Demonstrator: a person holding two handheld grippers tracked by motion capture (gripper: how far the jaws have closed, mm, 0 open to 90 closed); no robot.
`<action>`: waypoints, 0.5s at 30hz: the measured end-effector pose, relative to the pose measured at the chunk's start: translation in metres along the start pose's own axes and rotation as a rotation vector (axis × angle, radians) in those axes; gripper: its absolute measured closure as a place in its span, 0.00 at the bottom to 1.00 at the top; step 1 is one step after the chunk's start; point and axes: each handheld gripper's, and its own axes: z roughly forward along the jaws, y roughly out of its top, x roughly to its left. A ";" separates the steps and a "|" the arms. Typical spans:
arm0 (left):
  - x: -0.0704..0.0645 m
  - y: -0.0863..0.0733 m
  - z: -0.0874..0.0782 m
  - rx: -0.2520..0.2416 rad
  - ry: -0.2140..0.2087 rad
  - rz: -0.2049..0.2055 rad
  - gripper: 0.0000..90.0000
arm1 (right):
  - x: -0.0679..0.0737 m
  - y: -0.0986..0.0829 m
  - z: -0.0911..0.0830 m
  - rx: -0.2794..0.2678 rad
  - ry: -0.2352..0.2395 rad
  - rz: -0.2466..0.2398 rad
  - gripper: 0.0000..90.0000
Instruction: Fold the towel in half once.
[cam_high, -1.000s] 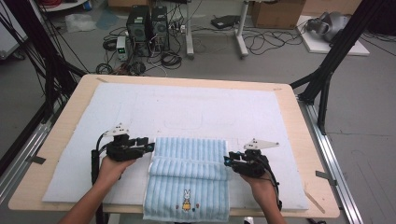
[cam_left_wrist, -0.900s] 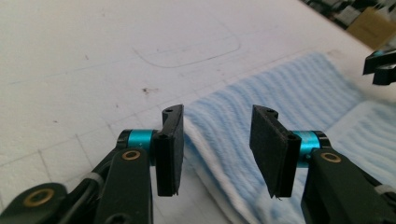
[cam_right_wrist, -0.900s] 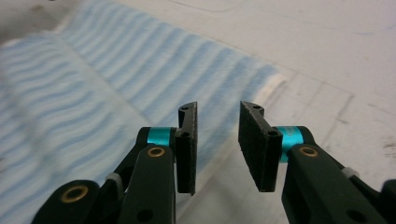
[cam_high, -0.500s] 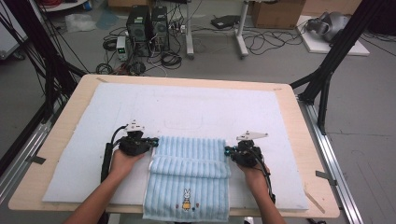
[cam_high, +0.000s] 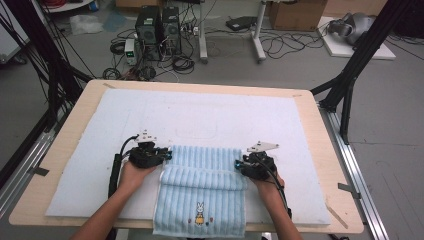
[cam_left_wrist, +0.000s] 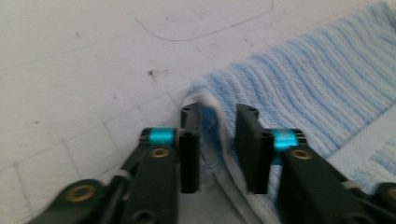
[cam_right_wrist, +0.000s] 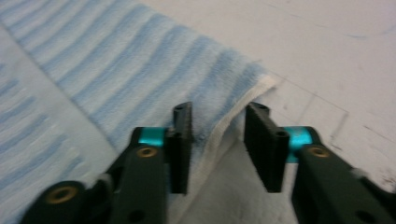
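Note:
A light blue striped towel (cam_high: 200, 205) with a small rabbit picture lies on the white mat (cam_high: 210, 115) at the near edge, and its near end hangs over the table's front. A rolled fold crosses its middle. My left gripper (cam_high: 165, 155) is at the towel's far left corner. In the left gripper view it (cam_left_wrist: 218, 116) stands open, with the towel (cam_left_wrist: 317, 79) hem running between the jaws. At the far right corner is my right gripper (cam_high: 239, 164). The right gripper view shows it (cam_right_wrist: 217, 116) open wider, straddling the towel (cam_right_wrist: 116, 60) hem.
The mat covers most of the wooden table (cam_high: 80, 110), with bare mat beyond the towel and to both sides. Past the table's far edge, computer cases (cam_high: 160, 25) and cables lie on the floor. Black frame legs (cam_high: 350, 75) stand at the right.
Both grippers have moved inward to the towel's far corners, the left one to the right and the right one to the left. The towel has hardly shifted.

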 end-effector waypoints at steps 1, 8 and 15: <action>-0.001 0.001 0.001 0.000 0.006 -0.008 0.95 | 0.000 0.001 0.000 0.010 0.019 0.015 0.92; 0.013 0.018 0.006 -0.026 -0.006 -0.082 0.96 | -0.013 0.008 0.005 0.001 0.032 0.074 0.96; 0.032 0.047 0.019 -0.071 0.005 -0.072 0.96 | -0.034 0.028 0.019 -0.047 -0.018 0.093 0.96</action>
